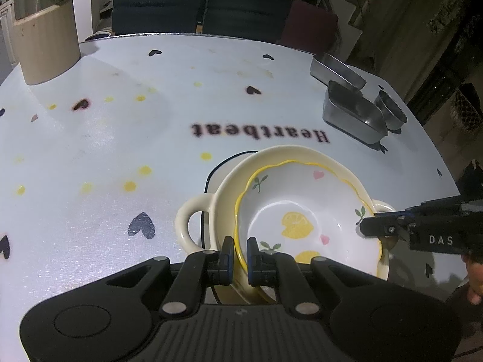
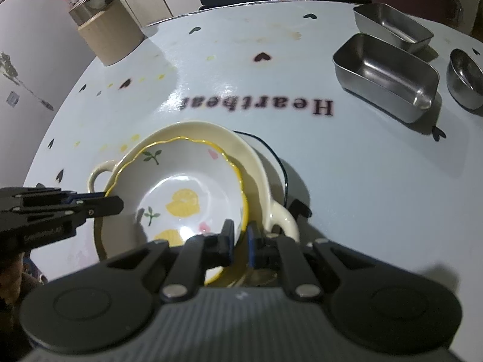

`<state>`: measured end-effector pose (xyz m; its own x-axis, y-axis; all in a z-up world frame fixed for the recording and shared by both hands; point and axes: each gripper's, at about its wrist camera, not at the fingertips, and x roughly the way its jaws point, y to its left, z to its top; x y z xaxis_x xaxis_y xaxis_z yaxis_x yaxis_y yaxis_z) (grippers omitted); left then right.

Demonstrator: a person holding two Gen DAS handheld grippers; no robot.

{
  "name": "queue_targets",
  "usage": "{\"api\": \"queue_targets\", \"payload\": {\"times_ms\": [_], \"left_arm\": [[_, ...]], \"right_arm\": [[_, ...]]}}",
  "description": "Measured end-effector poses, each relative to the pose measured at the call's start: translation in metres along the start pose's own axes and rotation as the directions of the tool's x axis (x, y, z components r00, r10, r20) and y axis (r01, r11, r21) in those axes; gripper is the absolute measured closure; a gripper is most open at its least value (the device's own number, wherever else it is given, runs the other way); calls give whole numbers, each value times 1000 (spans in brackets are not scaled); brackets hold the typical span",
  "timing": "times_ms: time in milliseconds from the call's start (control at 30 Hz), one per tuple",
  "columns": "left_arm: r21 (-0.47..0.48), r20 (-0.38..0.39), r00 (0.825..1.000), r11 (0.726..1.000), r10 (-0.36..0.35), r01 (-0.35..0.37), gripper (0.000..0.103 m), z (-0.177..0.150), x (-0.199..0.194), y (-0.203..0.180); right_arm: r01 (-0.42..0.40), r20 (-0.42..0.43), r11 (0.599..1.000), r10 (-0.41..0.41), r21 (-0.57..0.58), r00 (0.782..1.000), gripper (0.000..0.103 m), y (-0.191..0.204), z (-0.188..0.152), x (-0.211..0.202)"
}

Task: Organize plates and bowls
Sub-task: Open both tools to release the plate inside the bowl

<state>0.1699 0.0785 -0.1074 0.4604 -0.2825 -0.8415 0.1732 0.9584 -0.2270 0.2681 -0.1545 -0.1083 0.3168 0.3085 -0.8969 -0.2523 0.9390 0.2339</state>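
A: Where do we have the lemon bowl now?

B: We have it nested in the cream two-handled dish, which sits near the printed word "Heartbeat" on the white tablecloth, on the side nearer us. Under the dish we see a flat plate with a dark rim line.

A: Which way does it face?

B: Mouth up, tilted a little inside the dish. It is round, so we see no long axis; the dish's axis runs through its two loop handles, roughly parallel to the word.

A: How does it look?

B: White glaze, a wavy yellow rim, painted lemons, green sprigs and pink hearts.

A: And our grippers?

B: Our left gripper is clamped on the bowl's yellow rim, one pad inside and one outside. Our right gripper pinches the opposite rim in the same manner.

A: Anything else beyond the word?

B: Two steel rectangular tins and a small steel bowl, and a beige ribbed canister well apart from them
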Motion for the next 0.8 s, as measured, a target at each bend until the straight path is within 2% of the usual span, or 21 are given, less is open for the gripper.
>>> {"api": "queue_targets", "payload": {"times_ms": [167,233,300,333,367,467,500,533,567,667,800], "left_arm": [[-2,5,1000,1000,2,-2,90,0,-7,-3],[-2,23,1000,1000,-9,9,82,0,-14,-3],[0,54,998,1000,-13,13,73,1,-23,-6],[0,68,998,1000,-11,11,66,1,-27,-7],[0,82,997,1000,-10,10,63,2,-30,-8],[-3,126,992,1000,-10,11,45,6,-39,-14],[-2,143,990,1000,-8,8,34,8,-42,-16],[1,163,987,1000,-2,2,24,10,-46,-19],[4,183,983,1000,3,-4,21,12,-48,-22],[15,237,971,1000,11,-15,13,21,-56,-32],[21,296,955,1000,12,-19,5,33,-61,-45]], "right_arm": [[10,28,999,-9,-46,1000,89,5,-7,-6],[-3,32,999,4,-43,999,88,3,-8,-9],[-24,38,999,26,-46,999,75,1,-10,-14],[-22,51,999,25,-49,998,58,1,-10,-18],[-14,77,998,19,-60,997,48,1,-11,-24],[-16,145,998,26,-68,989,35,0,-13,-43],[-24,163,998,33,-57,986,31,-2,-13,-50],[-27,183,998,36,-49,983,22,-5,-13,-56],[-26,204,999,34,-43,978,12,-7,-13,-62],[-11,270,1000,18,-28,963,1,-15,-12,-79],[-10,350,1000,0,29,937,1,-34,-7,-97]]}}
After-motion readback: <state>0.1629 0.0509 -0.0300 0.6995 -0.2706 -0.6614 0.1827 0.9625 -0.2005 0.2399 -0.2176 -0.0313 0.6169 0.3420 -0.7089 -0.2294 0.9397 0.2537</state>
